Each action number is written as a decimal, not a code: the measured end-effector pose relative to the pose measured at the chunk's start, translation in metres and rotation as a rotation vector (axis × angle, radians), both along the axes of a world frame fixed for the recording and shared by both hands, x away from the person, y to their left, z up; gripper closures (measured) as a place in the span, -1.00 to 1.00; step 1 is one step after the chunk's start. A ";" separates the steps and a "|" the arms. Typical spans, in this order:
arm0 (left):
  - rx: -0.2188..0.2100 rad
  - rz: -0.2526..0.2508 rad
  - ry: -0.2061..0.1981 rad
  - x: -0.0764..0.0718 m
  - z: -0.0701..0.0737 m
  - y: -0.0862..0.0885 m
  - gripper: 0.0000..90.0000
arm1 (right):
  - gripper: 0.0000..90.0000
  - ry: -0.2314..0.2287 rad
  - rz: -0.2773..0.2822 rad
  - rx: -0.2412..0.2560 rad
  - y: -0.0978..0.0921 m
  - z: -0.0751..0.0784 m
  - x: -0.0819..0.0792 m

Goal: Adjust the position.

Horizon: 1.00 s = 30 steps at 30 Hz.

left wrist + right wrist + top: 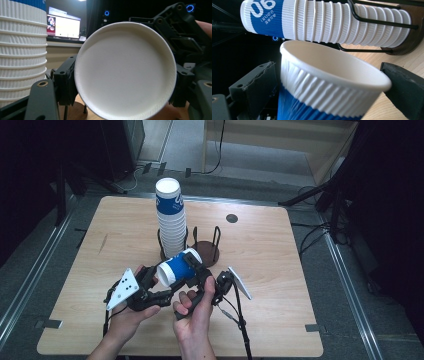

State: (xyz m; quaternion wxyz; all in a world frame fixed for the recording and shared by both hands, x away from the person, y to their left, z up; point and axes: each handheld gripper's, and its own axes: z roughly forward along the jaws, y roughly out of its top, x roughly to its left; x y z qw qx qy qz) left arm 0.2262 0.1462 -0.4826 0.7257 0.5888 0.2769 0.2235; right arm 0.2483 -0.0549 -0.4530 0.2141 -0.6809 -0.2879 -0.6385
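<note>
A blue and white paper cup (177, 268) lies on its side in the air over the table's front middle. Its open rim points toward the stack, and its white base (125, 70) faces my left gripper (156, 281). The left jaws press on either side of that base. My right gripper (196, 270) is shut on the same cup (324, 87) near its ribbed white rim band, one jaw on each side. A tall stack of upturned cups (170, 217) stands in a black wire holder just behind.
Beside the stack sits a second wire holder with a bare round brown base (205, 254). The wooden table (260, 270) has a dark round grommet (231, 218) at the back. The right gripper's cable (240, 320) trails to the front edge. Black stands surround the table.
</note>
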 end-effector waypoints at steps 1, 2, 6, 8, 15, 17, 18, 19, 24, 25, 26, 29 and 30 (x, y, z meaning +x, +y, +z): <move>0.000 -0.004 0.001 0.000 0.000 -0.001 -0.40 | -0.96 0.000 0.005 -0.001 0.001 -0.001 0.002; 0.001 -0.007 0.000 -0.001 0.000 -0.001 -0.40 | -0.96 0.003 0.006 0.002 0.001 -0.001 0.003; 0.006 -0.009 0.000 -0.001 0.000 -0.003 -0.40 | -0.96 0.004 0.009 0.004 0.002 -0.002 0.005; 0.006 -0.008 0.001 -0.001 0.000 -0.002 -0.40 | -0.94 0.008 0.013 0.014 0.003 -0.003 0.005; 0.009 -0.002 0.002 -0.001 0.000 0.000 -0.40 | -0.82 0.021 0.018 0.036 0.004 -0.006 0.006; 0.009 -0.003 0.000 -0.001 0.000 -0.001 -0.41 | -0.78 0.015 0.005 0.037 0.004 -0.007 0.004; 0.009 -0.003 -0.002 -0.001 0.000 -0.001 -0.41 | -0.77 0.009 0.002 0.040 0.004 -0.007 0.004; 0.009 -0.003 -0.002 -0.001 0.000 -0.001 -0.41 | -0.77 0.009 0.002 0.040 0.004 -0.007 0.004; 0.017 -0.019 0.012 0.001 0.000 0.001 -0.43 | -0.74 0.007 0.000 0.037 0.003 -0.007 0.003; 0.017 -0.019 0.012 0.001 0.000 0.001 -0.43 | -0.74 0.007 0.000 0.037 0.003 -0.007 0.003; 0.018 -0.019 0.013 0.001 0.001 0.001 -0.43 | -0.74 0.006 0.000 0.036 0.003 -0.007 0.003; 0.014 -0.031 0.034 0.002 0.002 0.002 -0.44 | -0.73 -0.001 -0.010 0.030 0.004 -0.007 0.003; 0.034 -0.031 0.040 0.001 0.003 0.003 -0.45 | -0.72 -0.004 -0.012 0.029 0.004 -0.007 0.002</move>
